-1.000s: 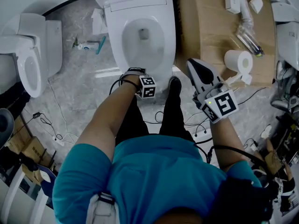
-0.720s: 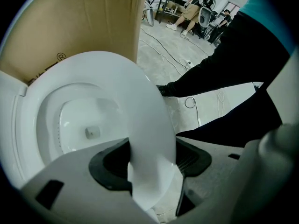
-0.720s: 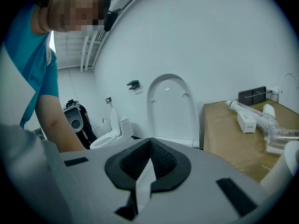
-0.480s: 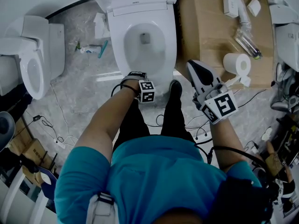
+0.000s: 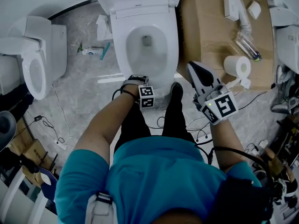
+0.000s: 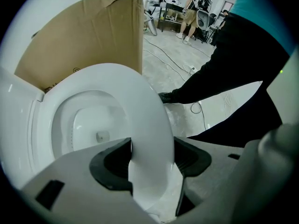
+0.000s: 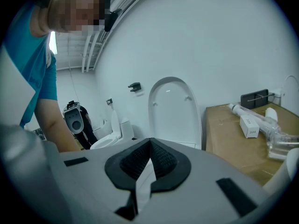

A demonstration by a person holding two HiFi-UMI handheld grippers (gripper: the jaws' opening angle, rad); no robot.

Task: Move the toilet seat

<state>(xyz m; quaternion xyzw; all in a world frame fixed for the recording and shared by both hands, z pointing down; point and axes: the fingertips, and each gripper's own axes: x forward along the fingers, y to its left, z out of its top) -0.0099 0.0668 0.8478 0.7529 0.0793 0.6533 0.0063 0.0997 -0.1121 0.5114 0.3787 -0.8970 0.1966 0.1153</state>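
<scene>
The left tool point(image 6: 152, 161) clamps the front rim of the toilet seat point(image 6: 142, 94).

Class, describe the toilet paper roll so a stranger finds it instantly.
Right of the middle toilet stands a cardboard box. At its near edge sits the toilet paper roll, round and hollow, unlike the small cartons and clear tube behind it.

I get even, cool, slightly dim light; soft sheen on the toilet seat point(image 6: 154, 125); gripper views bulge, corners black.
</scene>
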